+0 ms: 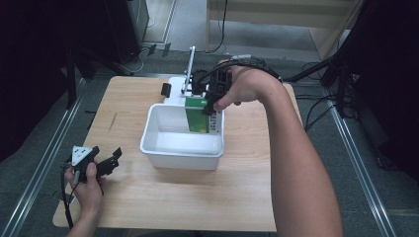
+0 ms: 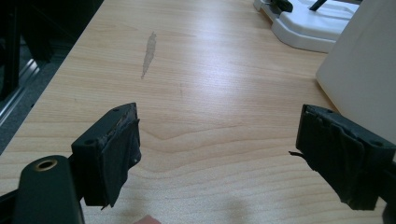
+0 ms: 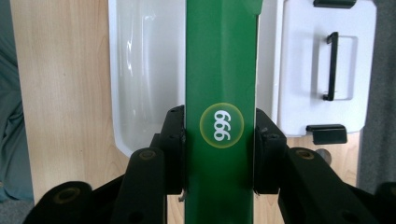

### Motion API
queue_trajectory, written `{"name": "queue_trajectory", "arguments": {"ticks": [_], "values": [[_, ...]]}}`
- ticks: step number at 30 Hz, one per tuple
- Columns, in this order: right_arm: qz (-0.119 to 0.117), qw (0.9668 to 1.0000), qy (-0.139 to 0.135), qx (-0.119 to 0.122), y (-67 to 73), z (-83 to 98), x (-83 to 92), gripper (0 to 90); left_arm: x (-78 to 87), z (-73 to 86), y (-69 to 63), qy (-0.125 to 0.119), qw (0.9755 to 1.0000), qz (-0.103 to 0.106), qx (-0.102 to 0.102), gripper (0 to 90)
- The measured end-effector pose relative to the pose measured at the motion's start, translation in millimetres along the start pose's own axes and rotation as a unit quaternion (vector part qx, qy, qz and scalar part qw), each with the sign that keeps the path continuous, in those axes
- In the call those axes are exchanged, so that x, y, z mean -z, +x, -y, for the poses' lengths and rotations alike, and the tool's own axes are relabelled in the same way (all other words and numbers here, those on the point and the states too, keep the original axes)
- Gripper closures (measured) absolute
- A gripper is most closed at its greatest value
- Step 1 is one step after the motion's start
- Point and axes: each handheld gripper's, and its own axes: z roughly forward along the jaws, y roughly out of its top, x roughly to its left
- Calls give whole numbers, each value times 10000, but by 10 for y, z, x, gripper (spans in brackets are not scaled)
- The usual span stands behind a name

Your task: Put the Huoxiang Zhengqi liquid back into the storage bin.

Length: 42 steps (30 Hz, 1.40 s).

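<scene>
Right tongs (image 1: 213,104) clamped on a green box (image 1: 196,116), one jaw pressed flat on each narrow side; the right gripper view shows the round "999" mark on the box (image 3: 221,93) sitting between the jaws. Box held upright, its lower part inside the white bin (image 1: 163,148), at the bin's far right corner. Cannot tell from the high view whether the box bottom rests on the bin floor or hangs just above it. Bin otherwise looks bare inside.

Left tongs (image 1: 109,160) lie low over the table (image 1: 197,197), well to the near left of the bin, jaws wide apart with nothing between them; left gripper view confirms bare wood between the pads (image 2: 119,154) and the bin wall (image 2: 359,70) at the far right edge.

White base plate (image 1: 175,89) with an upright rod stands just behind the bin; black clips on it (image 3: 327,133).

Judgement: work in hand appears to be placing the box into the bin. Grasp and carry done; box already within the rim. Left: settle it on the floor, open the jaws, lift the right hand (image 1: 247,86) clear. Left tongs idle, no part evident yet.
</scene>
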Motion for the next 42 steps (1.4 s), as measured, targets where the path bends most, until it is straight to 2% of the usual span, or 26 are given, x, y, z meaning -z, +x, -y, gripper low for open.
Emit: {"name": "queue_trajectory", "arguments": {"ticks": [3, 4, 5, 6, 15, 17, 23, 30, 42], "values": [[-13, 10000, -39, 26, -17, 16, -47, 644, 0, 0, 0, -1, 10000, 0, -1, 148], [-36, 10000, 1, -61, -9, 23, -53, 644, 0, 0, -1, 0, 10000, 0, -1, 148], [-33, 10000, -44, 30, -20, 27, -70, 644, 0, 0, -1, 0, 10000, -1, -1, 148], [-58, 10000, 0, -38, -10, 31, -71, 643, 0, 0, -1, 0, 10000, -1, -1, 148], [-120, 9999, -78, -8, -41, 73, -171, 643, 2, 1, 1, 1, 10000, 2, -9, 148], [-161, 9998, -55, -67, -36, 82, -204, 642, 1, 1, 0, -3, 10000, 1, -7, 148], [-235, 9997, -62, 51, -42, 84, -297, 642, -1, 1, -2, -12, 10000, 2, 10, 148], [-299, 9995, -56, -18, -41, 123, -384, 642, 1, 0, 1, -11, 10000, 3, -5, 148], [-394, 9992, -70, 37, -30, 154, -565, 642, 2, 0, 0, 5, 10000, 2, -7, 148]]}}
